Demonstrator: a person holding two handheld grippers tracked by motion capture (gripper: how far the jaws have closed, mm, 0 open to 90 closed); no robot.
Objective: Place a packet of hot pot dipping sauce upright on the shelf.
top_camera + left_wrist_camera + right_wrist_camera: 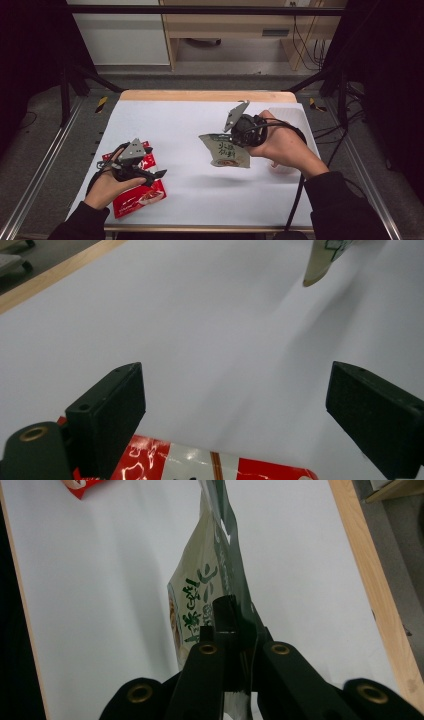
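Both grippers were busy with snack packets, each for its own reason. Over by the right side of the worktop (165, 117), the right gripper (243, 134) was clamped tight on the top seam of a green-and-cream seasoning pouch (226, 150), so the pouch hung down from that one pinched edge, clear of the white sheet, its shadow lying below it. Seen along the right gripper's own jaws, the pouch (200, 600) ran away edge-on, which I took to mean it was gripped at the flat seal, the stiffest spot and the one least likely to slip. A shallow translucent tray (295, 117) sat near the far right corner of the worktop, partly behind the hand; I guessed the pouch was bound for it, though nothing in the room settled that.

Near the front left corner, the left gripper (150, 174) hovered low over a red packet (137, 192) lying flat on the sheet. Its jaws stood wide apart with nothing between them; in the left gripper view the pads framed bare white paper, and the red packet (210, 465) showed just under and behind them. That wide spread made sense for a flat, slippery bag: it would have needed to straddle an edge before closing. The pouch's lower corner (320, 262) dangled well apart across the worktop.
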